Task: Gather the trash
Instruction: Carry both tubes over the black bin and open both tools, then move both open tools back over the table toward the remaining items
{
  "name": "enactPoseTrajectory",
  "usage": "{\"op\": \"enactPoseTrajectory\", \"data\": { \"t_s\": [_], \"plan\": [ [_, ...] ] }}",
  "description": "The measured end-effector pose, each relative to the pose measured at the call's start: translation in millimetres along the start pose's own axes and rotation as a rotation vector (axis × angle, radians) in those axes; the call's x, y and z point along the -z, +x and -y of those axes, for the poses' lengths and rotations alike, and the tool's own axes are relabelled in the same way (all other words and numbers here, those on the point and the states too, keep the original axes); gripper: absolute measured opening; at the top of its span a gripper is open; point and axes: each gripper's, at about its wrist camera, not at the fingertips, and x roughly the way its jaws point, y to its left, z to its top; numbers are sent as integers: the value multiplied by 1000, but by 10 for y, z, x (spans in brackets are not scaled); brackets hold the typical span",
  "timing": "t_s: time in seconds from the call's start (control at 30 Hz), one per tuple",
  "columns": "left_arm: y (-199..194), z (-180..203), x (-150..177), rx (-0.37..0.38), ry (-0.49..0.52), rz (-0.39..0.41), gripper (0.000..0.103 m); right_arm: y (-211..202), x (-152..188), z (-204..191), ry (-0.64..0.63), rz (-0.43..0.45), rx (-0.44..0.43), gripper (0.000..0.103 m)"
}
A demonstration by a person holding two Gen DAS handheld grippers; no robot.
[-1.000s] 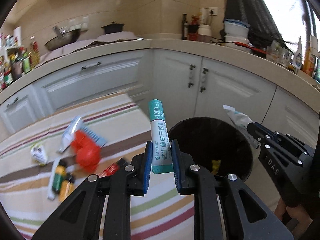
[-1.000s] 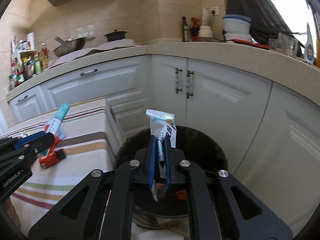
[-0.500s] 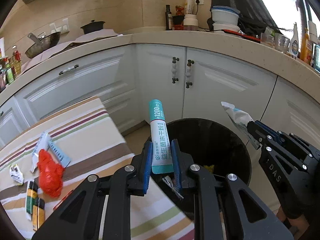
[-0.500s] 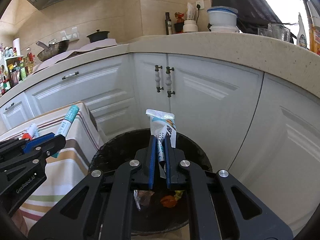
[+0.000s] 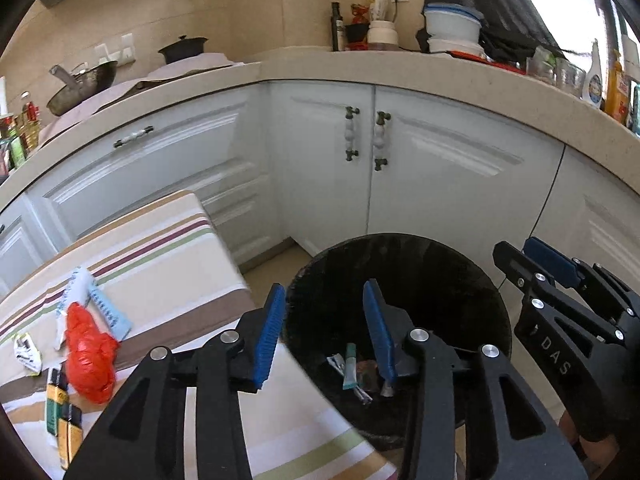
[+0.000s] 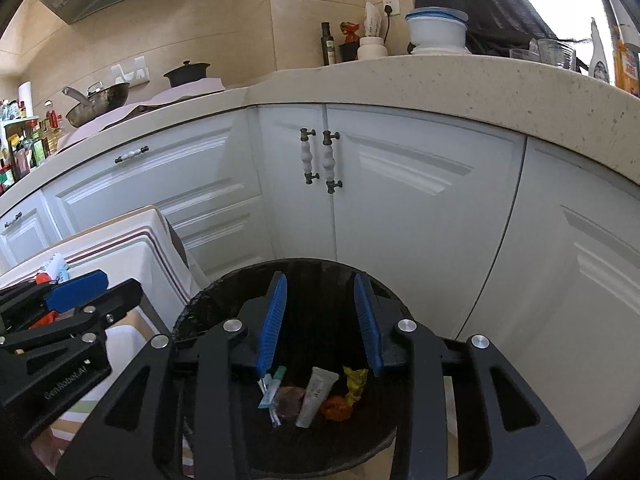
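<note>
A black trash bin [image 5: 460,264] [image 6: 224,288] stands on the floor by the white cabinets. My left gripper [image 5: 324,336] is open and empty over its left rim. My right gripper [image 6: 320,320] is open and empty above the bin's mouth. Inside the bin lie a teal tube [image 5: 350,366] [image 6: 274,386], a grey-white tube [image 6: 316,396], yellow and orange wrappers [image 6: 348,396] and other scraps. On the striped tablecloth [image 5: 160,256] at left lie a red bag [image 5: 88,356], pale blue packets [image 5: 104,312], a white wrapper [image 5: 27,354] and green-yellow sachets [image 5: 60,412].
White corner cabinets [image 5: 420,184] with handles stand right behind the bin. A beige countertop [image 6: 440,80] above carries bottles, bowls and a wok. The table's edge lies just left of the bin.
Both grippers opened. The teal tube left my left gripper and the white packet left my right gripper; both now lie in the bin. Both grippers moved closer over the bin.
</note>
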Motion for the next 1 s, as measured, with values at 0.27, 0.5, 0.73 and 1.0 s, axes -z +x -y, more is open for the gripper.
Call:
{"op": "enactPoseTrajectory", "data": {
  "t_s": [0.27,0.5,0.73,1.0],
  "plan": [
    [-346,-383,140,-66,-60,20,46,-177,-4,-279,-23,0,-54,37],
    [-738,-921,381,-183,-124,30,51,-328,65,-801,-69,-18,-156,42],
    [-1057,-1456,666,-298,-201,23,53,-453,176,-1489,-142,-50,-274,51],
    [-1277,-1998,1009,-399,-286,-2,54,-545,293,-2086,-228,-83,-325,57]
  ]
}}
